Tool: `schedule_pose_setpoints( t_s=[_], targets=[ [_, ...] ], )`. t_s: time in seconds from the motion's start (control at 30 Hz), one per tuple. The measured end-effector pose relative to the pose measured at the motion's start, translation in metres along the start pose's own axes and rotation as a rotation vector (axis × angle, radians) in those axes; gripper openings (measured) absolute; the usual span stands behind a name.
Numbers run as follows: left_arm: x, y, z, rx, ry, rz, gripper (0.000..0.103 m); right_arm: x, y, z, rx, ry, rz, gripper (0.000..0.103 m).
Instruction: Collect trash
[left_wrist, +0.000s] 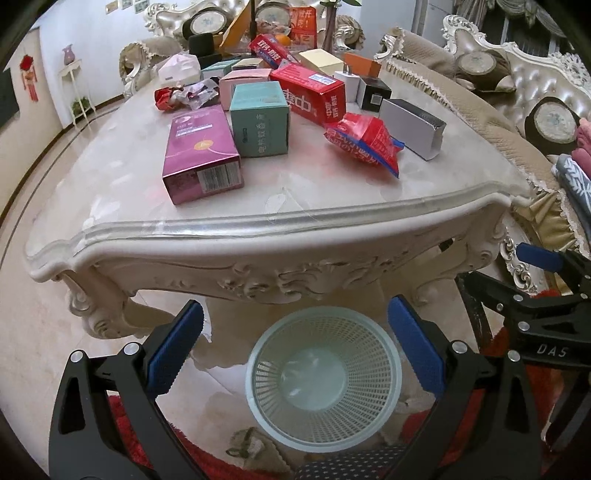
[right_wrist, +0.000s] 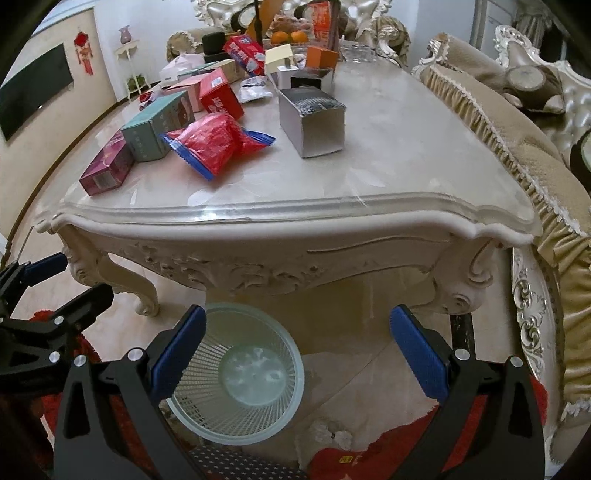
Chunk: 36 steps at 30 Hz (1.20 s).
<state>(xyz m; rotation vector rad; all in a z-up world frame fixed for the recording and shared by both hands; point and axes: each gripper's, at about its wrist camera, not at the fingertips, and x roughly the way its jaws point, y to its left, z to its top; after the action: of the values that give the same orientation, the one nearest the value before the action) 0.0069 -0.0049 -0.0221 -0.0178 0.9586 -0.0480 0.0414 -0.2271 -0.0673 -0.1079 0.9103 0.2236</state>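
Both claws hang low in front of the carved tabletop (left_wrist: 369, 218), left claw (left_wrist: 295, 343) and right claw (right_wrist: 299, 343) each spread wide with nothing between the pads. On the floor below sits the pale mesh wastebasket (left_wrist: 384, 398). Up top, the trash: red snack bag (left_wrist: 364, 142) nearest, grey open box (left_wrist: 413, 127) beside it, magenta box (left_wrist: 201, 155) and teal box (left_wrist: 258, 118) to the left, more cartons crowding behind.

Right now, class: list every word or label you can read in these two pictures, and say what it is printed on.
"DAS": on the right hand-held gripper, seen from the left camera.
"中": on the red box.
Print on the purple box, teal box and red bag is too blurred to read.
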Motion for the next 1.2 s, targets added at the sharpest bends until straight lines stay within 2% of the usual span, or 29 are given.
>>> schedule_pose_setpoints(
  t_s=[0.43,0.7,1.2],
  targets=[
    [-0.003,0.002,-0.004,-0.032,0.019,0.012,0.097,-0.004,0.003,-0.004,-0.003,-0.009,0.010,0.096],
    [-0.010,0.003,-0.008,-0.023,0.008,0.032,0.097,-0.011,0.008,-0.005,-0.011,-0.035,0.014,0.096],
    [-0.011,0.004,-0.014,-0.029,0.011,0.040,0.097,-0.014,0.014,-0.013,-0.029,-0.031,0.013,0.096]
  ],
)
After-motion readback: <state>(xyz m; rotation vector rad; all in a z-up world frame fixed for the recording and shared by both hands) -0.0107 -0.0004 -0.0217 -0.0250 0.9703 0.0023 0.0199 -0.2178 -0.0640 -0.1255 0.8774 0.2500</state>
